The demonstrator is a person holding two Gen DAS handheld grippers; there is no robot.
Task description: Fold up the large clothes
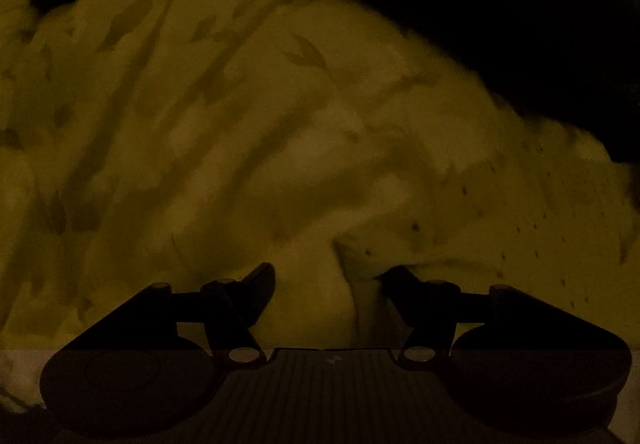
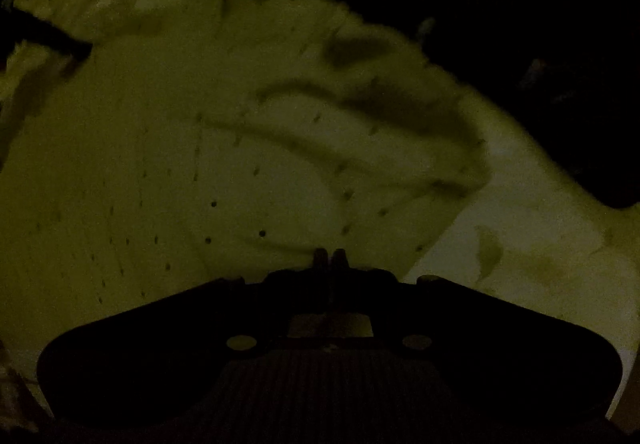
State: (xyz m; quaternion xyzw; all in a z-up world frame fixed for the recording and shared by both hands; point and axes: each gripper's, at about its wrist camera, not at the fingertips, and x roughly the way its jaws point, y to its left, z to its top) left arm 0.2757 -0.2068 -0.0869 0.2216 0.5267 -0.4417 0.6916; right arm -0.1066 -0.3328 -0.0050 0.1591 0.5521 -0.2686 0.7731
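Note:
The scene is very dark. A pale garment with small dark dots (image 2: 248, 180) fills the right wrist view; its dotted part also shows at the right of the left wrist view (image 1: 532, 228). My left gripper (image 1: 328, 276) is open, its fingers spread either side of a fold of cloth right in front of it. My right gripper (image 2: 330, 256) is shut, its fingertips pressed together at the lower edge of the dotted garment; whether cloth is pinched between them is hard to tell.
A pale leaf-print fabric (image 1: 180, 92) lies rumpled across the left wrist view, and a leaf-print surface (image 2: 520, 268) shows under the garment's right edge. Dark unlit areas (image 2: 520, 4) fill the upper right of both views.

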